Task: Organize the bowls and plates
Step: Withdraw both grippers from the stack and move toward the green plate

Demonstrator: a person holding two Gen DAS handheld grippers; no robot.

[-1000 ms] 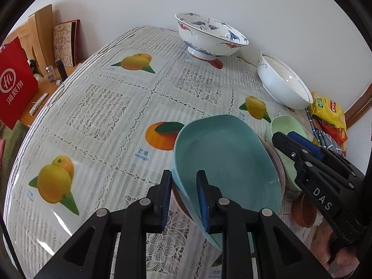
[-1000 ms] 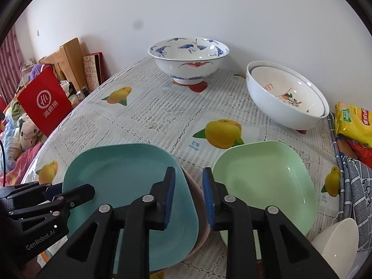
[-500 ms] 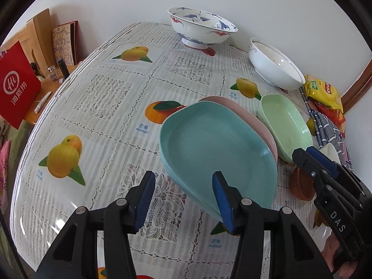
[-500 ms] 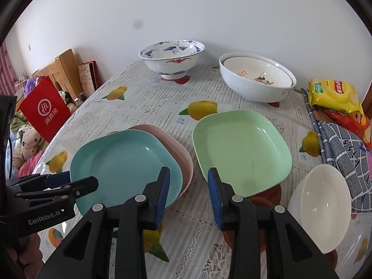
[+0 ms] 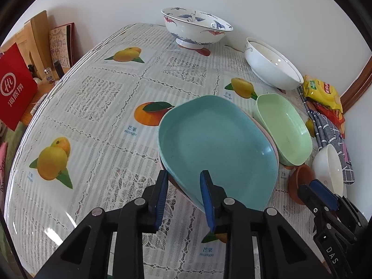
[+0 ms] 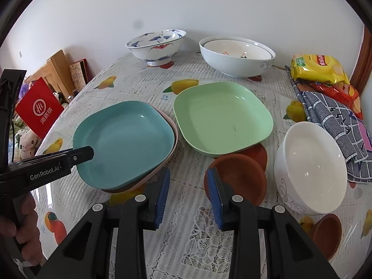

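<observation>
Resting on the pink plate (image 6: 174, 137) on the tabletop (image 5: 97, 107), the blue plate (image 5: 216, 144) has been let go — the left gripper (image 5: 183, 193) is closing with the plate's near rim between unpressed pads. The right gripper (image 6: 188, 190), spread and empty, has been drawn back toward the green plate (image 6: 223, 118) — judged next for stacking.

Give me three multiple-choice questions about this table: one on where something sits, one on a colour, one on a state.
1. What does the teal plate rest on?
A. a white bowl
B. a pink plate
C. the bare tablecloth

2. In the right wrist view, what colour is the plate just right of the teal plate?
A. green
B. yellow
C. red

3. How do the right tongs stand?
A. shut on a saucer
B. shut on a bowl
C. open, nothing between them

Answers:
1 B: a pink rim shows from under the teal plate's edge.
2 A: the green plate lies beside it on the cloth.
3 C: only tablecloth shows in the gap between the blue pads.
</observation>
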